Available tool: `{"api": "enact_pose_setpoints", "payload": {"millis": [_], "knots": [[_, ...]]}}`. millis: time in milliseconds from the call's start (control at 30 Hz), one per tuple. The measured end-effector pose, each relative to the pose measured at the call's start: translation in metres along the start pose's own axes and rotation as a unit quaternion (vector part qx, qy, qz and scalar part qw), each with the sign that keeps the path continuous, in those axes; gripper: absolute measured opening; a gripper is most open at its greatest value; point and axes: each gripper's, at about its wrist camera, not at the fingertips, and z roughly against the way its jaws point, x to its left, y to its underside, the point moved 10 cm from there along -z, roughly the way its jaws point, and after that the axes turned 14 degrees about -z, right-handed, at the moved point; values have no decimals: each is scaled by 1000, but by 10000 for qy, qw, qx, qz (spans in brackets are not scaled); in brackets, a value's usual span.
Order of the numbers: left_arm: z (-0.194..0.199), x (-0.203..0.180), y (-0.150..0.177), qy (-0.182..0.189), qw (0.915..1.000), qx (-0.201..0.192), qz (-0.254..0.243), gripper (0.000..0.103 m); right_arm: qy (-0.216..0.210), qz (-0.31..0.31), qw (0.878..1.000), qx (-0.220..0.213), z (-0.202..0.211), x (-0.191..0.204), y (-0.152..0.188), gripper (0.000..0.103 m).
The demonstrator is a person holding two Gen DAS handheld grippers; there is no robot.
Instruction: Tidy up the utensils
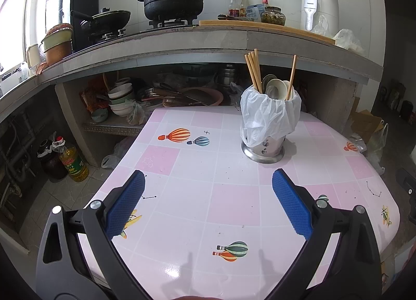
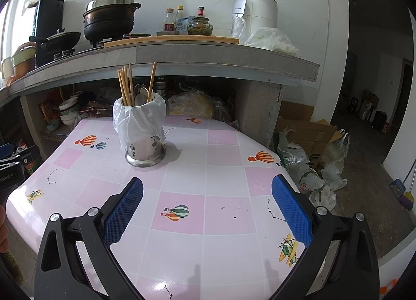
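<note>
Both wrist views showed a pink tiled table [image 1: 234, 204] with balloon prints, bearing 1 steel utensil holder [image 1: 262, 148] lined with a white plastic bag [image 1: 260, 118]. The holder stood upright toward the table's far side, just in front of the concrete counter [image 1: 182, 48]. Inside it, a cluster of wooden chopsticks [image 1: 252, 70] leaned left, 1 single chopstick [image 1: 291, 76] leaned right, and several spoons [image 1: 275, 88] sat between them.

The left gripper [image 1: 208, 201] and the right gripper [image 2: 207, 204] both hovered over bare tabletop, well apart from the holder, each with its 2 blue-padded fingers spread wide and grasping nothing. No loose utensil lay on the visible tabletop.

Judged from this layout, the step in hand was either a final check or a regrouping of the holder's contents. For the latter, the stray chopstick would be best approached from above, pinched near its top, lifted straight, and set beside the cluster. The loose bag could snag a finger or tip the holder, so bracing the steel base with the other gripper seemed advisable.
</note>
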Motion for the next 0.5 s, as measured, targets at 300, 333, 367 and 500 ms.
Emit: {"api": "enact_pose_setpoints", "payload": {"millis": [300, 333, 367, 500], "knots": [[0, 1, 0, 2, 10000, 4, -1, 95, 1, 6, 10000, -2, 0, 0, 0, 97], [0, 0, 0, 2, 10000, 3, 1, 95, 3, 6, 10000, -3, 0, 0, 0, 97], [0, 0, 0, 3, 10000, 5, 3, 95, 0, 8, 10000, -1, 0, 0, 0, 97], [0, 0, 1, 3, 10000, 4, -1, 95, 1, 1, 10000, 3, 0, 0, 0, 97]]}}
